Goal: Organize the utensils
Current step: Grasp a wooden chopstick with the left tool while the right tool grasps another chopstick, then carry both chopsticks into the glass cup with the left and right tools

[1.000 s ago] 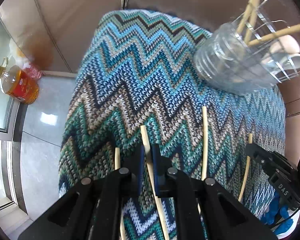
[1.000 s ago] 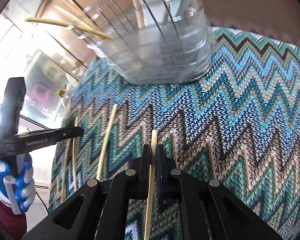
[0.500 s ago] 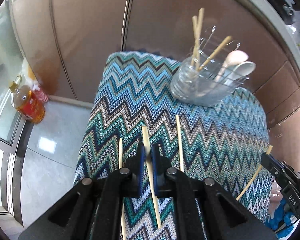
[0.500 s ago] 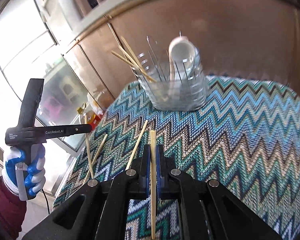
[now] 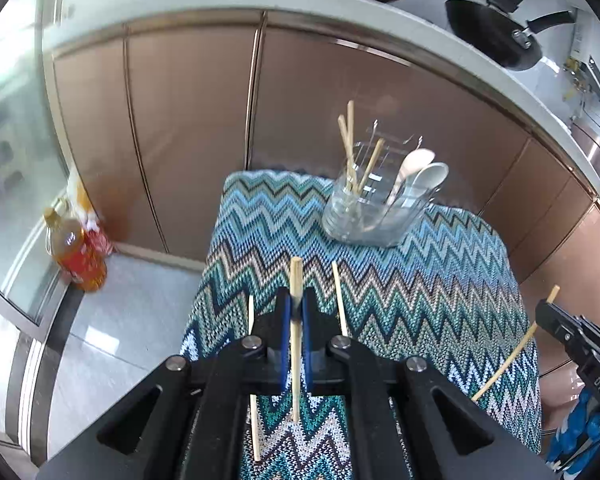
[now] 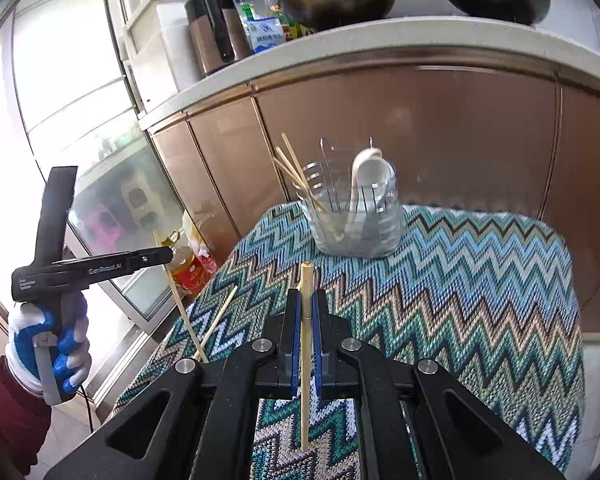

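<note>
Both tools carrying a chopstick each, short of the clear holder

The left tool [image 5: 296, 322] is clamping one chopstick [image 5: 296, 280] and the right tool [image 6: 307, 322] is pinching another chopstick [image 6: 306, 284], both held lengthwise, likely so they drop into the clear holder [image 5: 374, 218] end-first. That holder, at the far end of the zigzag cloth [image 5: 420, 292], is already keeping chopsticks and white spoons [image 5: 420, 172]. Two loose chopsticks [image 5: 340, 300] are lying on the cloth nearer than the holder.
</note>
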Demonstrator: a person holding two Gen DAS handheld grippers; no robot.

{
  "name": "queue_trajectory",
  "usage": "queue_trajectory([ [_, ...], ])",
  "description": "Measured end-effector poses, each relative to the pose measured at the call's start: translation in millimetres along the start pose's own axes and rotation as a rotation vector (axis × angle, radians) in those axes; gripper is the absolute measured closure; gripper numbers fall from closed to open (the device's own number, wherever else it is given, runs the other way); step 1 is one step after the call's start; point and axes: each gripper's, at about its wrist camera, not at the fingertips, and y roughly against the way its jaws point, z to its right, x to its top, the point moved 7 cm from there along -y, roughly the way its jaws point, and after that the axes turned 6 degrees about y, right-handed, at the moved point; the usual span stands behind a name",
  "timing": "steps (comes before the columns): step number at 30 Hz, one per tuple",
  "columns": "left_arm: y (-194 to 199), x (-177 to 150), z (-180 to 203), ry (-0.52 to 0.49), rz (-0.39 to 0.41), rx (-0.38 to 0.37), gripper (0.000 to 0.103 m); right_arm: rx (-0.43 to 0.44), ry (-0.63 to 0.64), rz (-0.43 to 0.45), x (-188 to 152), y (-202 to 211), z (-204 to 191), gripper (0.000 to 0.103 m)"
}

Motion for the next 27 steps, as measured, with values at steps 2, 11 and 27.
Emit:
queue_trajectory([
  [2,8,5,2,-0.005,0.018,-0.013,0.098,0.004,0.006,0.01,6,1,-2,0.098],
  [11,49,59,34,0.009,0.138,-0.135,0.098,0.006,0.049,0.119,70,5,-9,0.098],
  [27,19,183,84,0.032,0.392,-0.205,0.098,-0.018,0.153,0.364,206,-61,-5,0.098],
])
